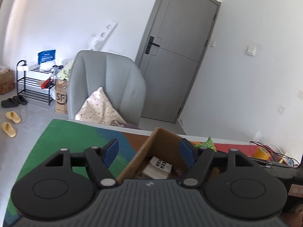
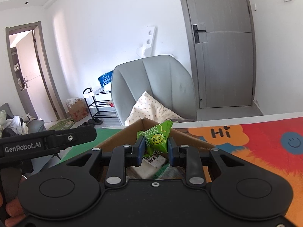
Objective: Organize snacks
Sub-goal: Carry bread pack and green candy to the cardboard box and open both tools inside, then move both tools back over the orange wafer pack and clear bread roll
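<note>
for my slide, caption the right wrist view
Right gripper holds a green snack packet above an open cardboard box.

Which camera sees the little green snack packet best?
The right wrist view: the green snack packet sits front and centre, pinched in the right gripper above the cardboard box. The left wrist view shows only a green corner peeking past the box.

grey armchair (image 1: pixel 108 83) with dotted pillow (image 1: pixel 100 107) | grey door (image 1: pixel 176 56) shut | black shoe rack (image 1: pixel 34 87) | yellow slippers (image 1: pixel 11 121)
</note>
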